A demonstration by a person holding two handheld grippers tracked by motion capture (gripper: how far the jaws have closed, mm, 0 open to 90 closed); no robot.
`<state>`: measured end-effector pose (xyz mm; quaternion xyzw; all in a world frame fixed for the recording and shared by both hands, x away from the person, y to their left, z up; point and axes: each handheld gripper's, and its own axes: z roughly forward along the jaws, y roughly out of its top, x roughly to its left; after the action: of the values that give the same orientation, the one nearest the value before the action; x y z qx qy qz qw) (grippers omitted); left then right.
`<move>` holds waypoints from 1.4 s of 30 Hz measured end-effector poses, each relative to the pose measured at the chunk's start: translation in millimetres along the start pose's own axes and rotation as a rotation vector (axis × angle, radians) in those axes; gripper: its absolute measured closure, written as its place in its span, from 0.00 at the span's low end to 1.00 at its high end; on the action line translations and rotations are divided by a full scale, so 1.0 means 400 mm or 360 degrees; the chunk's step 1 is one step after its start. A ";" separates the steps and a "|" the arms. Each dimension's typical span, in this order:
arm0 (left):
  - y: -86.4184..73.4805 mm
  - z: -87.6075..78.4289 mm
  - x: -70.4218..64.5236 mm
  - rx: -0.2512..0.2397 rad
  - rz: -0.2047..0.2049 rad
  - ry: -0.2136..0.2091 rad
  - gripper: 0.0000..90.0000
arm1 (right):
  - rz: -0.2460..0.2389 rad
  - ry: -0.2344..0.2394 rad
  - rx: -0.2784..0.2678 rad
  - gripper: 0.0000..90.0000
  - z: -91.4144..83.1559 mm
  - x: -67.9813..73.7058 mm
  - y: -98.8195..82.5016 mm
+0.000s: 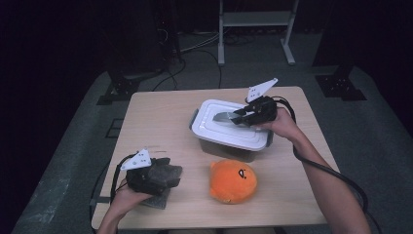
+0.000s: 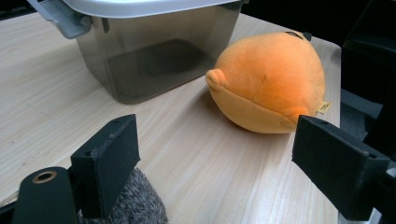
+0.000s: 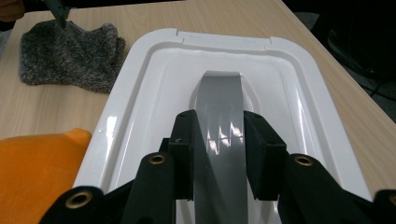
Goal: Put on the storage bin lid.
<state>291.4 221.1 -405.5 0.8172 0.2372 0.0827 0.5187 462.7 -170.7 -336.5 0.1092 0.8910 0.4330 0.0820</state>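
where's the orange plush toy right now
In the high view the orange plush toy lies on the table's near side, just in front of the lidded box, with the grey knit cloth to its left.

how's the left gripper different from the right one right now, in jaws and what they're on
The left gripper has its jaws spread wide with nothing between them; the right gripper has its jaws closed on the grey handle of the white lid. The left gripper sits low at the table's near left corner over the grey knitted cloth; the right gripper is up on top of the lidded box. Both have black jaws and trail a cable.
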 end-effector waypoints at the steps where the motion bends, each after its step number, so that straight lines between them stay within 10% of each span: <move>1: 0.000 0.001 -0.001 0.0001 0.0002 0.0000 0.15 | 0.0006 0.0001 0.0000 0.73 -0.002 0.002 -0.001; 31: -0.004 -0.007 0.003 -0.0026 -0.0024 -0.0003 0.13 | 0.0018 0.0016 -0.0021 0.73 -0.025 0.016 0.013; 42: -0.005 -0.012 0.003 -0.0043 -0.0030 0.0004 0.13 | 0.0003 -0.0073 -0.0018 0.73 -0.121 0.032 0.032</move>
<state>289.8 226.3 -405.3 0.8078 0.2443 0.0819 0.5302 440.2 -196.2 -297.5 0.1195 0.8864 0.4354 0.1024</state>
